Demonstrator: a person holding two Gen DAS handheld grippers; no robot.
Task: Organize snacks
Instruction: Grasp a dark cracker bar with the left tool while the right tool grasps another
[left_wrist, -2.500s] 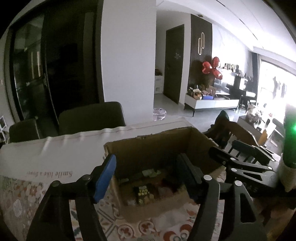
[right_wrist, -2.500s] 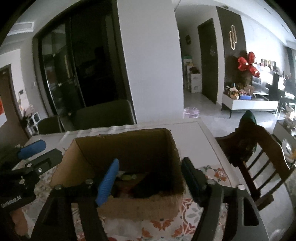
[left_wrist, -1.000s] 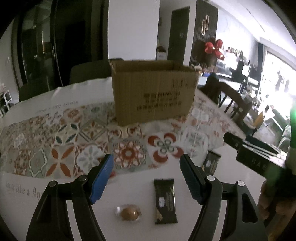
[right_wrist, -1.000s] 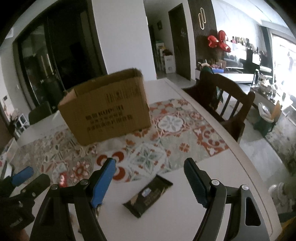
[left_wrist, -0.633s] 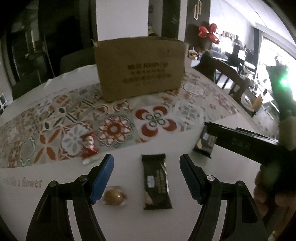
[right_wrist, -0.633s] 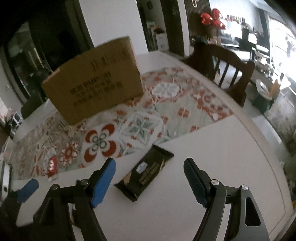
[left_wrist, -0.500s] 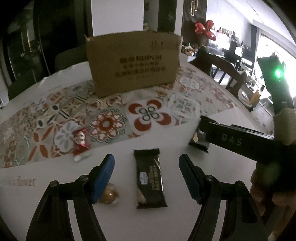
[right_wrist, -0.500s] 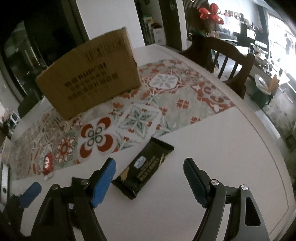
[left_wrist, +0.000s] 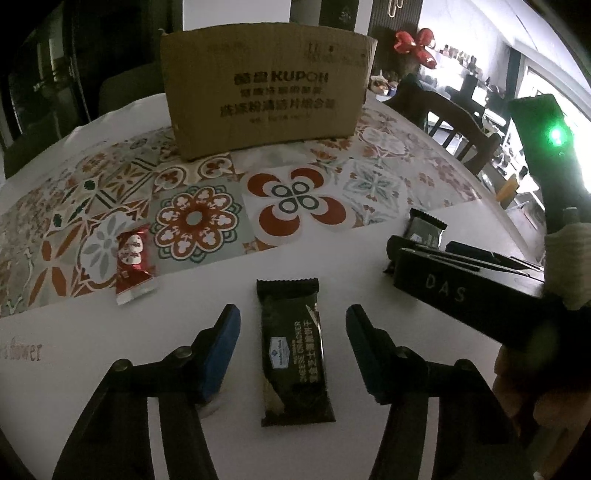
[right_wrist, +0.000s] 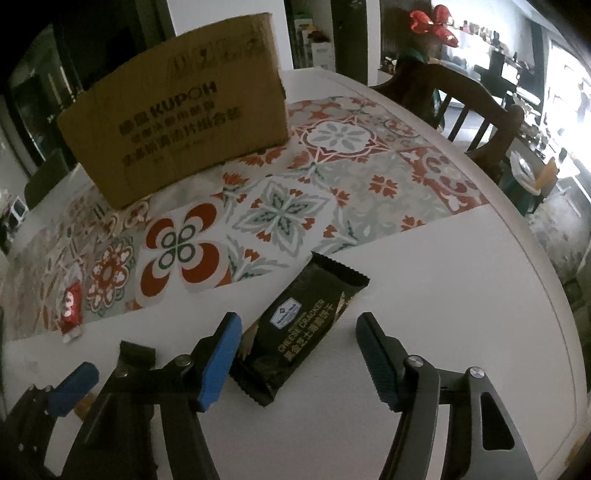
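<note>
Crackers in two dark wrappers lie flat on the bare white surface (left_wrist: 92, 354), each lined up inside a gripper: the left gripper (left_wrist: 291, 341) straddles one cracker pack (left_wrist: 293, 347) at lower centre, the right gripper (right_wrist: 297, 347) the slanted cracker pack (right_wrist: 301, 326), jaws closing but not yet pressing. Cardboard box (left_wrist: 264, 85), presumably their destination, stands at upper centre on the patterned cloth (left_wrist: 192, 218), open tabletop between; a red candy (left_wrist: 132, 258) lies left, the surface's rim curves close at right.

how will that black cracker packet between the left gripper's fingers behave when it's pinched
The black cracker packet lies flat, so it shouldn't roll. Its glossy wrapper looks slippery and may crinkle. The left gripper is closing; crackers inside could break.
</note>
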